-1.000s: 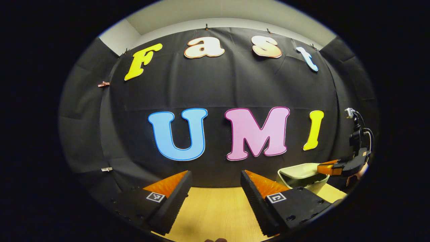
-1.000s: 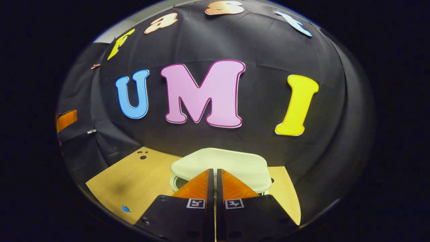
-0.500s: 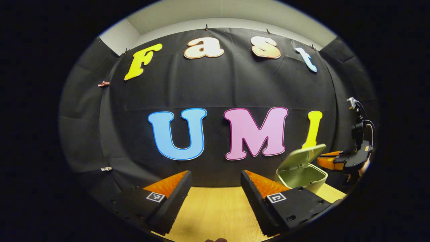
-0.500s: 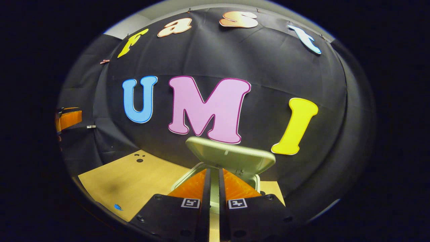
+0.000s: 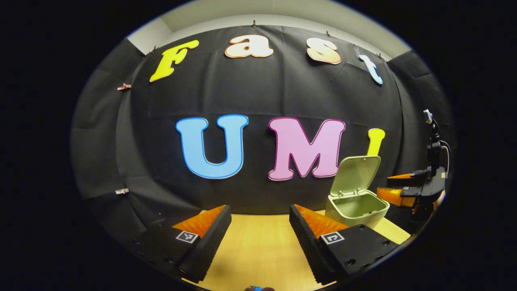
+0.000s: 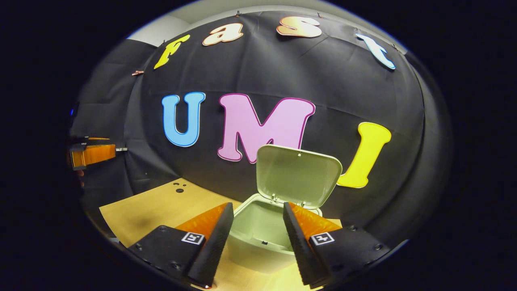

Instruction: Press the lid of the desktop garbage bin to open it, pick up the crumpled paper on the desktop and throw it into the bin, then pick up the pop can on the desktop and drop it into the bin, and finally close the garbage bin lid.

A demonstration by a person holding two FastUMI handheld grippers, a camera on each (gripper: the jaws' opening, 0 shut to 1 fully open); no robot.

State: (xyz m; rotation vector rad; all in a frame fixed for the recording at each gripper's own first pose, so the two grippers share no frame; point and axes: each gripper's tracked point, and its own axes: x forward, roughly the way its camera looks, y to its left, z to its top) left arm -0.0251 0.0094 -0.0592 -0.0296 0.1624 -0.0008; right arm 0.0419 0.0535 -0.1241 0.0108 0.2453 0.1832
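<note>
Pale-green bin (image 6: 258,230), lid (image 6: 298,174) up, sits just ahead of the spread, empty right gripper (image 6: 256,221).

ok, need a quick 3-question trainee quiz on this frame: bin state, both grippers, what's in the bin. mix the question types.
1. True or false: the lid of the garbage bin stands raised, leaving the bin open.
2. Multiple choice: how do the jaws of the right gripper stand? A) spread apart, holding nothing B) shut on the lid C) shut on a can
3. Short answer: in the right gripper view, what lies in the part of the bin's inside that shows?

Key
1. True.
2. A. In the left gripper view the left gripper is open the same way, above the wooden desktop.
3. Nothing; the visible part of the inside is bare.
</note>
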